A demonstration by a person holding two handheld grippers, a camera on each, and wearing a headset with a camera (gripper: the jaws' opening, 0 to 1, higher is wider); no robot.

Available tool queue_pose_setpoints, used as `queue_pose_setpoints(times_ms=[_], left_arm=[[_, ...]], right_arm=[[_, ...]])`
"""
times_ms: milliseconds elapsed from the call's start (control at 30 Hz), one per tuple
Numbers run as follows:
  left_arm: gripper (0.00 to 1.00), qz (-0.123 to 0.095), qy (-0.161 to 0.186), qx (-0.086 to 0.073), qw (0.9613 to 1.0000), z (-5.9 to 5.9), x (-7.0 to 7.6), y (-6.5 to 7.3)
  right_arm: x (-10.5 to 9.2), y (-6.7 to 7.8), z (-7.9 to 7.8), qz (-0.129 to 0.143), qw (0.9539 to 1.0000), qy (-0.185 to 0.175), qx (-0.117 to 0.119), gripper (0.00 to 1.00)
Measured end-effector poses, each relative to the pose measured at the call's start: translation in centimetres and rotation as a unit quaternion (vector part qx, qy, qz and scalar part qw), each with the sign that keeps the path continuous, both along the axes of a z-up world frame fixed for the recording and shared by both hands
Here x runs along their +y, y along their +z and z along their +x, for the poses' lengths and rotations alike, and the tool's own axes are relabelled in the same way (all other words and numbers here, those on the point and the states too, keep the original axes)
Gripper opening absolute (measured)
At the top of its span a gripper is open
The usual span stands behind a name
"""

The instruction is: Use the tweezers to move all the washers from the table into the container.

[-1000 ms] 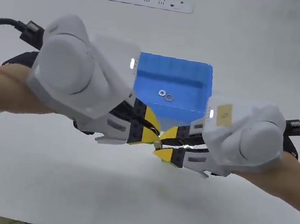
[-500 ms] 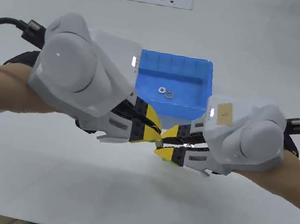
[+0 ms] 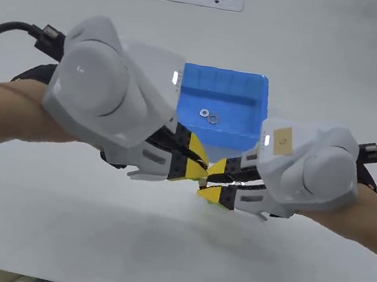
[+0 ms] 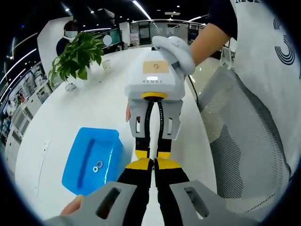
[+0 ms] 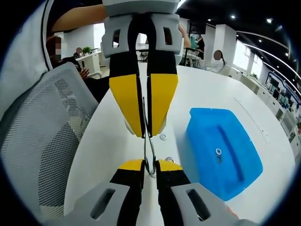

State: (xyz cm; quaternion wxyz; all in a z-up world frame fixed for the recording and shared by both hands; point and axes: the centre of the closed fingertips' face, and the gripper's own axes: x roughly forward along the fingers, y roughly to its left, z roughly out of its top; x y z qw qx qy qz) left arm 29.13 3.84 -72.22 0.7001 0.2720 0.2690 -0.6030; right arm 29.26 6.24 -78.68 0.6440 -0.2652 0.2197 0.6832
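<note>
Now the left tool (image 3: 196, 167) and right tool (image 3: 215, 181) both pinch narrow on the tweezers (image 5: 148, 141). 2 washers (image 5: 162, 137) lie on the worktop (image 3: 58, 235) and 2 more sit in the container (image 3: 250, 92) at 12 o'clock. A mistimed release could drop the tweezers and scatter them.

You have nudged your grey left gripper (image 3: 199, 167) with yellow-tipped jaws slightly toward your right gripper (image 3: 213, 183), drawing their tips closer around the thin metal tweezers (image 5: 148, 141) pinched between them.
</note>
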Motion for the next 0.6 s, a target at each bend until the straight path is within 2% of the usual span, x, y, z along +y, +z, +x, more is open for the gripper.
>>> queue_pose_setpoints(times_ms=[433,600], left_arm=[[0.06,-0.004,0.000,0.004,1.0000,0.09,-0.29,0.02],[0.06,0.004,-0.004,0.001,1.0000,0.10,-0.16,-0.01]], right_arm=[[-0.30,-0.20,0.01,-0.008,0.9999,0.008,-0.006,0.10],[-0.25,-0.17,0.03,-0.011,0.9999,0.005,-0.008,0.10]])
